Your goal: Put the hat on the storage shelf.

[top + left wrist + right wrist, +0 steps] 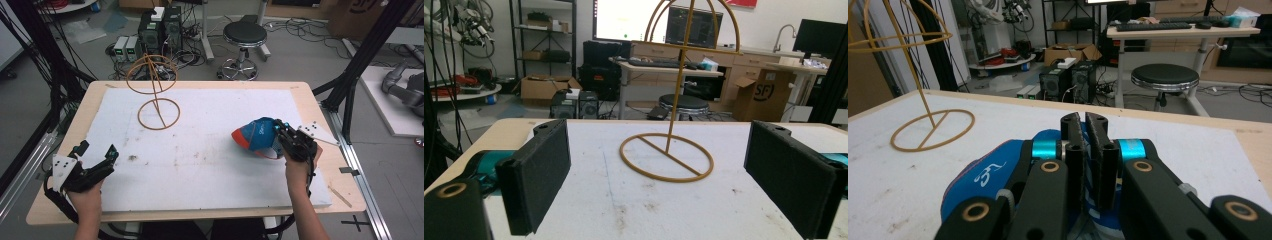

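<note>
Right gripper [1083, 165] clenched on blue cap [257, 135], apparently its edge; left gripper [95, 150] released

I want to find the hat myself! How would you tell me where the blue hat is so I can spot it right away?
Look at the wide white mat on the wooden table, then go to its right side, where the right gripper is shut on something. That is the blue cap, soft cloth with an orange-red edge and white writing. The yellow wire stand farther back is bare, thin metal.
</note>
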A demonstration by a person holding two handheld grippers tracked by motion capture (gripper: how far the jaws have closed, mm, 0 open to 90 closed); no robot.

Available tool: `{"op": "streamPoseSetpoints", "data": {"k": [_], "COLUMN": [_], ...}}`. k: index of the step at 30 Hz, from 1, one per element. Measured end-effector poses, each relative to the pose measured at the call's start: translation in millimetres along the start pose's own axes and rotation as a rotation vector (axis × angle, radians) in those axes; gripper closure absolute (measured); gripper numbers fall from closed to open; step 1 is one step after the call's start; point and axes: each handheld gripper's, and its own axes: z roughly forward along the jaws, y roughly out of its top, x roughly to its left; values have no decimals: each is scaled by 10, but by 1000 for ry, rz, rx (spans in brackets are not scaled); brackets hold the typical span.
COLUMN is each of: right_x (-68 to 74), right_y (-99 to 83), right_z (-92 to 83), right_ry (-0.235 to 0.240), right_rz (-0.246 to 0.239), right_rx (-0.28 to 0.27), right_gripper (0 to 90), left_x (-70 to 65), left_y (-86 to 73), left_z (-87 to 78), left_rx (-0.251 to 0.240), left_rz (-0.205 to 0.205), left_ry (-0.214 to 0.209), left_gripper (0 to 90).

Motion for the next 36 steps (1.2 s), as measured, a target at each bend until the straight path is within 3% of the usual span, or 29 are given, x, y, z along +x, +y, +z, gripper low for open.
{"op": "streamPoseSetpoints", "data": {"k": [10,36], "right_x": [10,189], "right_y": [188,802], "right_z": [11,92], "right_ry": [-2,4], "right_rz": [20,-16], "right_rx": [-34,-125], "right_gripper": [875,871], "left_x": [-11,-42], "left_y": [-1,5], "left_z": [7,13], "left_rx": [-2,-9], "left_rz": [-1,4], "left_ry": [-1,-17], "left_gripper": [117,117]}}
